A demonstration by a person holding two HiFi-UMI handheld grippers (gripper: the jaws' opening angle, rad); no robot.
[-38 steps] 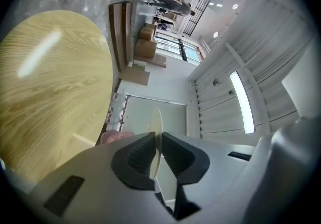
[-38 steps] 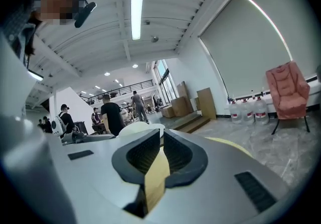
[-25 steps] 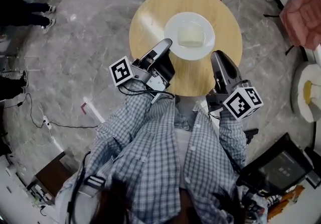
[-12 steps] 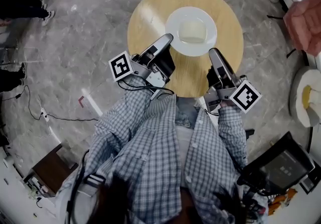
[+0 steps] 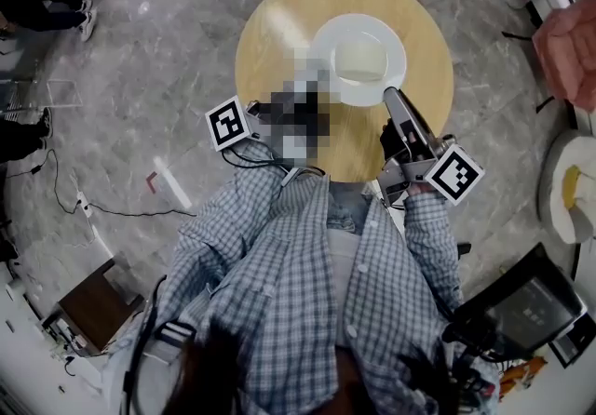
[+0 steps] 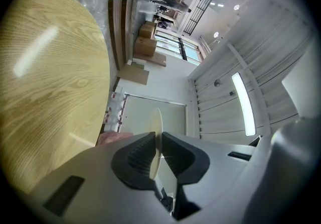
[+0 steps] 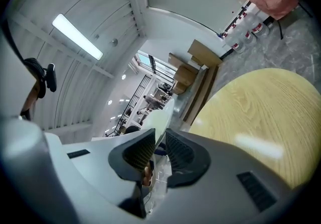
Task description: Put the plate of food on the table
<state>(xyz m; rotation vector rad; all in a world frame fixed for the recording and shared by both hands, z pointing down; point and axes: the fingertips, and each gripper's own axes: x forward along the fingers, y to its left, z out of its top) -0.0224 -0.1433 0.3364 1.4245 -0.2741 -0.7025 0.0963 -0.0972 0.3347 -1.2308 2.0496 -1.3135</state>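
Bright, even indoor light; fisheye views, dark at the corners.
I read the light as coming from overhead: a ceiling strip (image 7: 77,37) burns hard white in both gripper views and leaves pale glare streaks on the table (image 5: 272,32). There are small glints on the glossy floor (image 5: 140,78). The white plate (image 5: 393,39) is near blown out, with little detail. Shadows are weak. The gripper views bend heavily at the edges and the close foreground is soft. A mosaic patch hides part of the head view at the table's near-left edge.

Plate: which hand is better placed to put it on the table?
Neither alone: the left gripper and right gripper both pinch the plate's rim over the table, so probably both lower it together.
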